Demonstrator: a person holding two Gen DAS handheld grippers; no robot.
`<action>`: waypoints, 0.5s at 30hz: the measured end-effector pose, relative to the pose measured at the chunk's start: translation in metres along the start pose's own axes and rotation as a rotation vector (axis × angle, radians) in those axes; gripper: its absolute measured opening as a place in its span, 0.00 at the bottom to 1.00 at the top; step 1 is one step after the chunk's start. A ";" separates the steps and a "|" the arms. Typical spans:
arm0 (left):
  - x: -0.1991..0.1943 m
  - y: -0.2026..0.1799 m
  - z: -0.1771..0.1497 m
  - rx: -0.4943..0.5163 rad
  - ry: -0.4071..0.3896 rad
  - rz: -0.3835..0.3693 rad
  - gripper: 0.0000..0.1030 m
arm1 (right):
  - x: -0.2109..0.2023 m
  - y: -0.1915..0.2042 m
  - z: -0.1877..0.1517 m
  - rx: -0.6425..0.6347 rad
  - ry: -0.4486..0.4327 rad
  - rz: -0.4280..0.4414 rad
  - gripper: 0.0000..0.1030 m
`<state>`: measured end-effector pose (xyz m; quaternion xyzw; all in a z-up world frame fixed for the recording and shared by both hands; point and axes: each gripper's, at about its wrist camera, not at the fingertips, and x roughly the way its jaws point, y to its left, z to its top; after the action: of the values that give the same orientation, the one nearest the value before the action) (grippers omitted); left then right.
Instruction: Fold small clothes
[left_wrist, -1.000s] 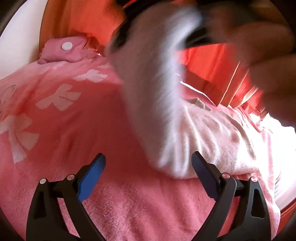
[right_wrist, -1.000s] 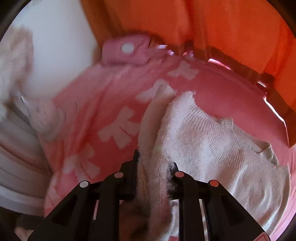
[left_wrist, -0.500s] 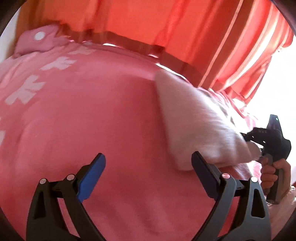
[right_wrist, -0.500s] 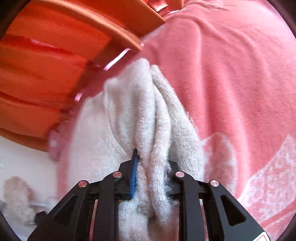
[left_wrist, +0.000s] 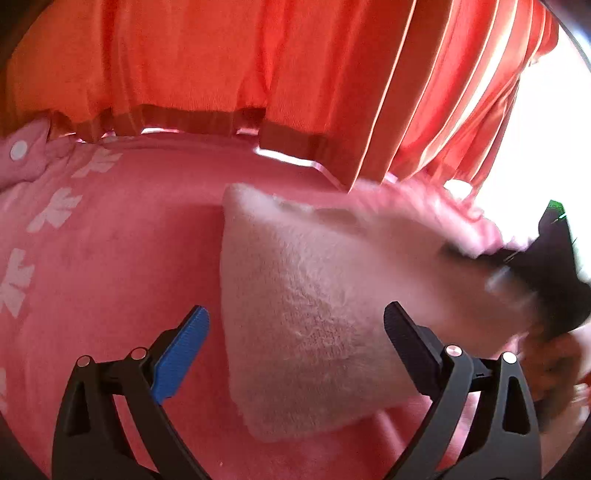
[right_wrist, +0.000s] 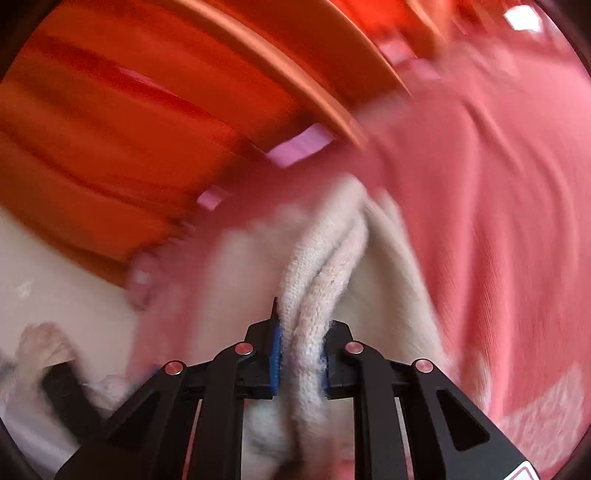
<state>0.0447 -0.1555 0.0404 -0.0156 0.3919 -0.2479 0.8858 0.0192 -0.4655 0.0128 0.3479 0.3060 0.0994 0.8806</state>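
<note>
sweater (left_wrist: 314, 325) lies folded btwn wide-open left gripper (left_wrist: 295, 332) jaws, long axis running away-right to right gripper (right_wrist: 300, 360), clamped on its bunched edge.

Curtain (left_wrist: 207, 62) walls off blanket's (left_wrist: 110, 266) far edge.

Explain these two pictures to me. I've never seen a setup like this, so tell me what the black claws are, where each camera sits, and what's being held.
No robot here: a person holds a two-finger gripper in each hand, each carrying a fisheye camera that looks along its fingers. In the left camera's view, the left gripper is open and empty above a pink blanket with white bow prints, orange curtains behind. The right gripper, seen from its own camera, is shut on a bunched edge of a cream knit sweater, which lies folded on the blanket.
</note>
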 end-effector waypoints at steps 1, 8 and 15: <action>0.008 -0.001 -0.003 -0.001 0.021 0.015 0.90 | 0.001 -0.004 0.001 -0.011 -0.008 -0.007 0.14; 0.033 0.011 -0.025 -0.085 0.134 -0.004 0.92 | 0.031 -0.057 -0.018 0.064 0.144 -0.213 0.22; 0.024 0.012 -0.032 -0.063 0.123 0.020 0.92 | -0.016 -0.045 -0.057 0.043 0.175 -0.186 0.33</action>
<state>0.0413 -0.1508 -0.0008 -0.0244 0.4532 -0.2271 0.8616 -0.0294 -0.4733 -0.0425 0.3268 0.4147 0.0406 0.8483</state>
